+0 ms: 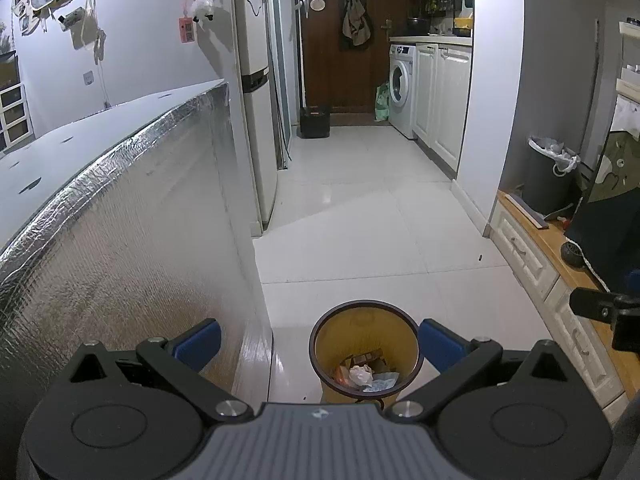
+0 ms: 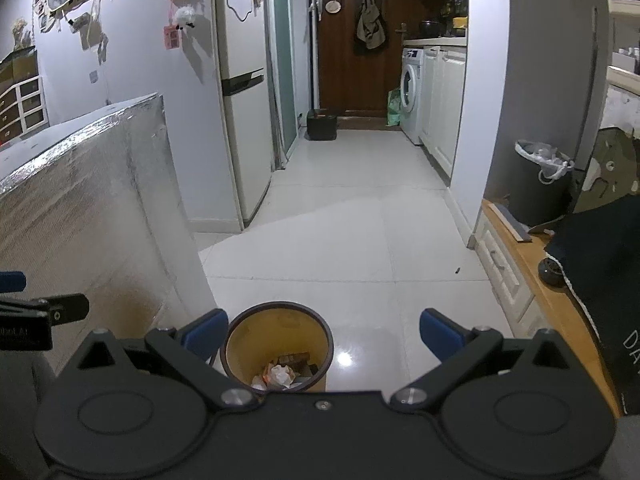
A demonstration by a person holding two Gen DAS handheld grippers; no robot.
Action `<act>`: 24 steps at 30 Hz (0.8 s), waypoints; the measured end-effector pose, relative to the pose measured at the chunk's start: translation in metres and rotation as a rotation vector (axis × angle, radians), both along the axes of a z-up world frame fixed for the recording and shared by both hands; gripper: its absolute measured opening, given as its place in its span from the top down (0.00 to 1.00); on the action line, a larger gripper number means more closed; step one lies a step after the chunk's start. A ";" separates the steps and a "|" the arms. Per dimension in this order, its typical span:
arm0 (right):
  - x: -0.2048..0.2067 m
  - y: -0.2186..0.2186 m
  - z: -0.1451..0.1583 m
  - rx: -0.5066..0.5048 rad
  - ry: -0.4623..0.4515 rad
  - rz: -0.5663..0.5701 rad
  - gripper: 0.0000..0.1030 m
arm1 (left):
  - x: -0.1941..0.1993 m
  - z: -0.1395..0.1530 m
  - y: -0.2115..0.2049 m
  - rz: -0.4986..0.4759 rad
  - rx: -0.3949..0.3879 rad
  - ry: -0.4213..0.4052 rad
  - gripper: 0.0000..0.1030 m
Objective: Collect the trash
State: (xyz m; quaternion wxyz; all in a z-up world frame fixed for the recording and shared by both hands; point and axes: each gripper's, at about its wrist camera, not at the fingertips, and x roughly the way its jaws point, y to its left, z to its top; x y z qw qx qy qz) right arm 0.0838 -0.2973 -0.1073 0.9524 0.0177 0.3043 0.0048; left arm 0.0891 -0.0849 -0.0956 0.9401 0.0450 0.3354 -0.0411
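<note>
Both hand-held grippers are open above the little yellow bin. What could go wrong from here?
1. The yellow bin stands free on glossy floor tiles; a nudge from the left hand-held gripper could tip it and spill the crumpled trash inside.
2. The foil-covered panel stands close on the left, so that gripper could scrape it while swinging.
3. The right hand-held gripper is near the wooden cabinet top, which it could bump.

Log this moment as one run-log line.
left tongs: open, empty | right tongs: open, empty | yellow bin: on floor, upright, holds trash | floor ahead: no loose trash seen
</note>
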 end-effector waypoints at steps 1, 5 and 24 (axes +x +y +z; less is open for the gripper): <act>-0.002 0.001 0.000 0.000 -0.002 -0.003 0.00 | -0.001 0.000 0.000 -0.001 -0.001 -0.002 0.00; -0.002 0.002 -0.002 -0.011 -0.001 -0.004 0.00 | -0.001 -0.001 0.000 -0.001 0.002 -0.002 0.00; -0.001 0.008 -0.004 -0.025 0.010 0.007 0.00 | 0.000 -0.001 -0.003 -0.003 0.011 0.002 0.00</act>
